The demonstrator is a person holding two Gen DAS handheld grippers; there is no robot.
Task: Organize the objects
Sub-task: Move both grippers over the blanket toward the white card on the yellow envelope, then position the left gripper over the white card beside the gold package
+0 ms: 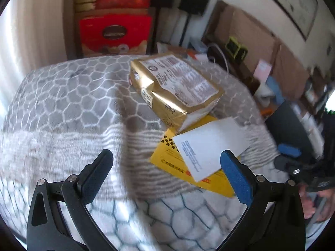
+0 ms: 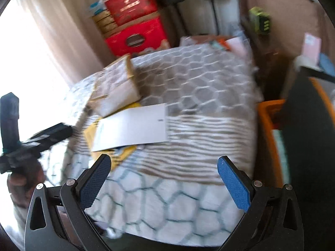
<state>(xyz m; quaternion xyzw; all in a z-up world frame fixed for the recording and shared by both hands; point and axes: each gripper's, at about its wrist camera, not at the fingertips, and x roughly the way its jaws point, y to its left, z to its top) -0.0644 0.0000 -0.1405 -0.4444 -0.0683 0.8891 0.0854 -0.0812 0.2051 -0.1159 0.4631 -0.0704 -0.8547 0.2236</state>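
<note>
A gold foil package [image 1: 173,87] lies on a grey and white patterned cloth [image 1: 69,104], its near end resting on a yellow envelope [image 1: 173,159]. A white paper [image 1: 209,146] lies on top of the yellow envelope. My left gripper [image 1: 166,156] hovers open just short of the envelope, nothing between its fingers. In the right wrist view the gold package [image 2: 115,85], the white paper [image 2: 134,125] and the yellow envelope [image 2: 119,156] sit left of centre. My right gripper [image 2: 164,163] is open over the cloth [image 2: 199,96], empty. The other gripper in a hand [image 2: 25,146] shows at the left edge.
Red boxes [image 1: 115,33] are stacked behind the cloth-covered surface. Cardboard sheets [image 1: 251,29] lean on the wall at the right, with clutter below. An orange-edged bin [image 2: 270,125] and a dark object [image 2: 309,146] stand right of the surface.
</note>
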